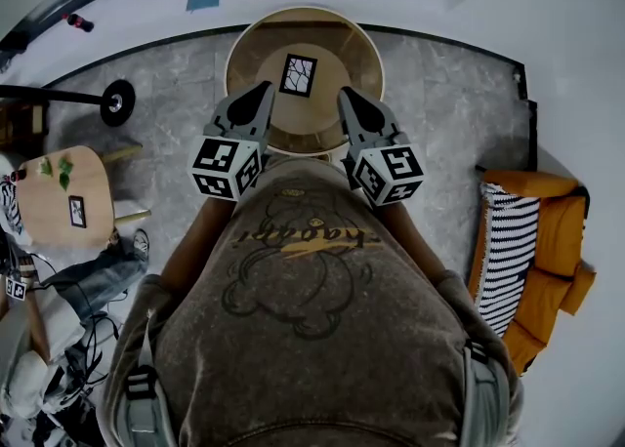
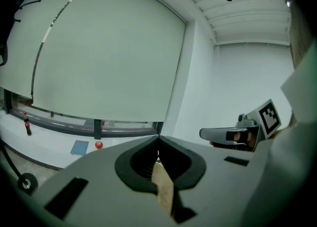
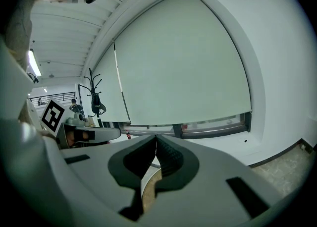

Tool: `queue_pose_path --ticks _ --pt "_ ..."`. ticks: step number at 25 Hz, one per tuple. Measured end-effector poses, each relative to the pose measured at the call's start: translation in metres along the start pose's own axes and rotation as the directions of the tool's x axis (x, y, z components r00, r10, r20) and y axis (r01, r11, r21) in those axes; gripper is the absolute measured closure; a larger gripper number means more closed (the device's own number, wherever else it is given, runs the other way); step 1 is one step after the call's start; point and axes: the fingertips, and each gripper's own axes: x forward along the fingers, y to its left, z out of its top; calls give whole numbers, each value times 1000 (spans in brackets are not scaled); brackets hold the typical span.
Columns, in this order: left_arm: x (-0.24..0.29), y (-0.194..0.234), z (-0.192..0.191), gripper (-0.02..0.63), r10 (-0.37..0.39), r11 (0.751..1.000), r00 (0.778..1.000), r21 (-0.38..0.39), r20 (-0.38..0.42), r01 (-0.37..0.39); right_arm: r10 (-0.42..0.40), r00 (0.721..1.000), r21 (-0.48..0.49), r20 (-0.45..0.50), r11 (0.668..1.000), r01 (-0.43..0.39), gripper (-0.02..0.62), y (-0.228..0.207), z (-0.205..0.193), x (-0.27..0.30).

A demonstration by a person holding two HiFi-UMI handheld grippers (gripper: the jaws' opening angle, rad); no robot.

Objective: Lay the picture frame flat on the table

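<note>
Head view: frame (image 1: 298,75) on round table (image 1: 246,55), apparently flat, so task judged complete. Left gripper (image 1: 262,90) and right gripper (image 1: 348,95) near frame, not touching it.
Left gripper view: jaws clenched, nothing between.
Right gripper view: jaws clenched, empty. Nothing left but withdrawal.

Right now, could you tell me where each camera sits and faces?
Head view: on the head, steeply down at picture frame on round table; torso, both grippers show.
Left gripper view: on left gripper, facing a blind; shut jaws show.
Right gripper view: on right gripper, facing a blind; shut jaws show.
Shared: gripper views show each other's gripper.
</note>
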Motion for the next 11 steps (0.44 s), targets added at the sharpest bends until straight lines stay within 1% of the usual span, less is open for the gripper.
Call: queue_pose_path --ticks 11 --pt "-5 2 -3 589 9 1000 1000 -8 -5 -9 0 1000 6 -2 1000 0 575 3 -1 -1"
